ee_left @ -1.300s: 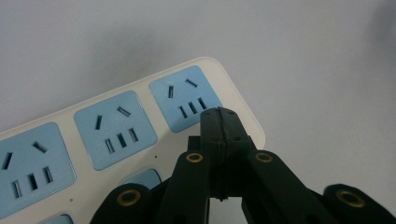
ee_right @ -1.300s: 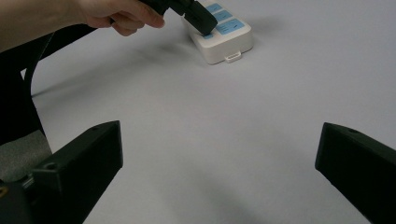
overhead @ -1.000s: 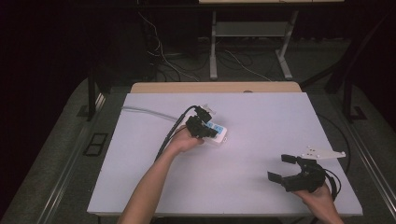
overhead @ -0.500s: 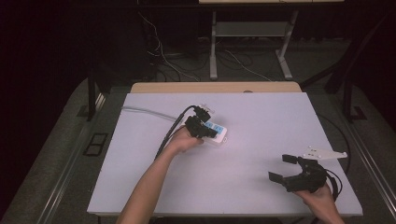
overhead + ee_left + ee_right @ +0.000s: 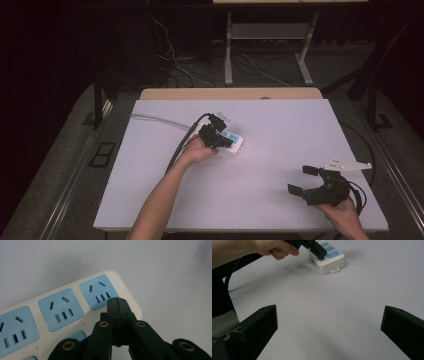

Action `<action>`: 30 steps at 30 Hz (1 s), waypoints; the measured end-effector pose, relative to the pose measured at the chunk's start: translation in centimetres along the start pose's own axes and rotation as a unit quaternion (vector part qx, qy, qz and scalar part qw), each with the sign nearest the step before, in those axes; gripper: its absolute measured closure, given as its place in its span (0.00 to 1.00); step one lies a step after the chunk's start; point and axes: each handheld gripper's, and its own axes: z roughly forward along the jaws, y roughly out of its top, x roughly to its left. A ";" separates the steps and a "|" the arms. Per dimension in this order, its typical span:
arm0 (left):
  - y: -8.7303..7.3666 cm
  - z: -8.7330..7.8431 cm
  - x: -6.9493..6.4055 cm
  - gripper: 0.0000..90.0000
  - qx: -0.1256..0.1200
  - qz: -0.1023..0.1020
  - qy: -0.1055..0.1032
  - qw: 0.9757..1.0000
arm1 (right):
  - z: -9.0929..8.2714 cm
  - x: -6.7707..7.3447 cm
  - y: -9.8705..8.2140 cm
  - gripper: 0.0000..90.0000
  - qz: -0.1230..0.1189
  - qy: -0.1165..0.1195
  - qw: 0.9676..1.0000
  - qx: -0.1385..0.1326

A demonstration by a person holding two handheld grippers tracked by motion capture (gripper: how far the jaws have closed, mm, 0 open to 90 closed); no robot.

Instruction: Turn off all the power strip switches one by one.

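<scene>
Left gripper [image 5: 117, 301]: jaws pressed together, empty | power strip [image 5: 62, 312] right under tip, on counter [image 5: 280, 130] | right gripper [image 5: 329, 322] spread, idle, well apart | press straight down on button, gently, avoid sliding strip.

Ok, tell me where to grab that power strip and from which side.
Grip the power strip across its narrow width, at the free end away from the cord, coming from above. It lies flat, so only its long side walls give the jaws parallel faces.
</scene>
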 end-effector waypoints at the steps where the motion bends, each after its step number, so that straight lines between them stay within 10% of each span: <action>1: 0.0 0.0 -0.1 0.99 -0.001 0.000 0.001 1.000 | 0.0 0.0 0.0 0.01 0.000 0.000 1.000 0.000; 19: -0.2 -2.9 0.9 0.99 -0.049 -0.015 -0.008 0.999 | -0.1 -0.2 0.0 0.01 0.001 -0.004 1.000 -0.002; 30: -1.1 -6.2 -0.5 0.70 -0.083 0.011 -0.005 0.996 | -0.1 -0.1 0.0 0.01 0.000 -0.003 1.000 -0.004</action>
